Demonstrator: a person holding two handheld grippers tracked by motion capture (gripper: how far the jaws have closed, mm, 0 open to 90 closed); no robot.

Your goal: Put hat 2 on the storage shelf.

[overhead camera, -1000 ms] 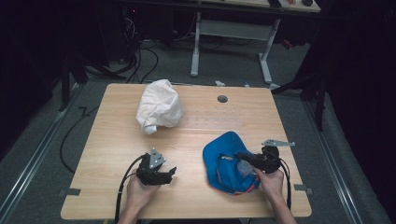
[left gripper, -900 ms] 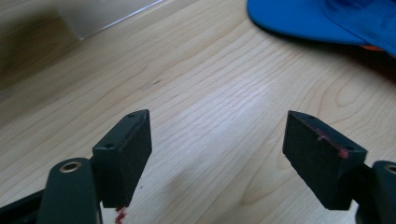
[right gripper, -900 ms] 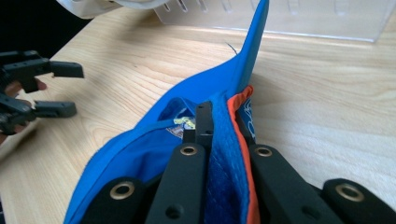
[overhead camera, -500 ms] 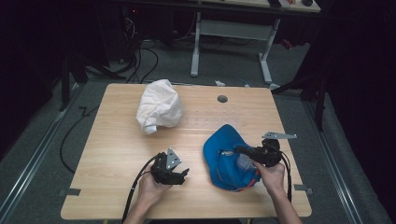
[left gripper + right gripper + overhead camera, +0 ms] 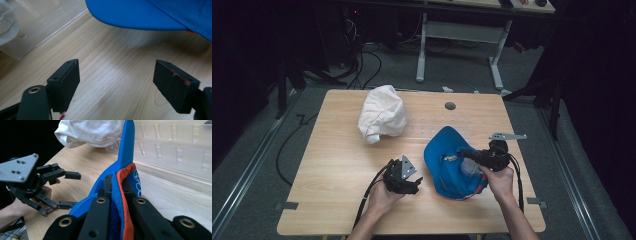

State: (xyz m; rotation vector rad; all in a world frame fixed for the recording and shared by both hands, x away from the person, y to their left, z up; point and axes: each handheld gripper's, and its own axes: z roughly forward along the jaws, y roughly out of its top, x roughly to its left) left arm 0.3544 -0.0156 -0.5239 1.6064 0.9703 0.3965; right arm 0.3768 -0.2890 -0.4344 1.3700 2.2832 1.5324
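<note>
A blue cap (image 5: pixel 447 165) lies on the wooden table (image 5: pixel 337 160), at the front right. My right gripper (image 5: pixel 463 153) is shut on its rear edge, where blue mesh and the orange lining (image 5: pixel 125 192) are pinched between the jaws, and that edge is raised off the wood. My left gripper (image 5: pixel 415 184) hovers just left of the cap with its jaws open and nothing between them. In the left gripper view the blue cap's brim (image 5: pixel 140 15) hangs over the wood just beyond the open left gripper (image 5: pixel 116 75). A white cap (image 5: pixel 382 117) sits farther back on the left.
A clear plastic rack (image 5: pixel 170 150) stands on the table behind the caps, also seen as the clear rack (image 5: pixel 45 15) in the left gripper view. A round cable hole (image 5: pixel 450 106) is near the table's far edge. Cables trail from both grippers toward the front edge.
My left hand has slid right across the table, toward the blue cap. My right gripper has risen, lifting the cap's rear edge with it.
</note>
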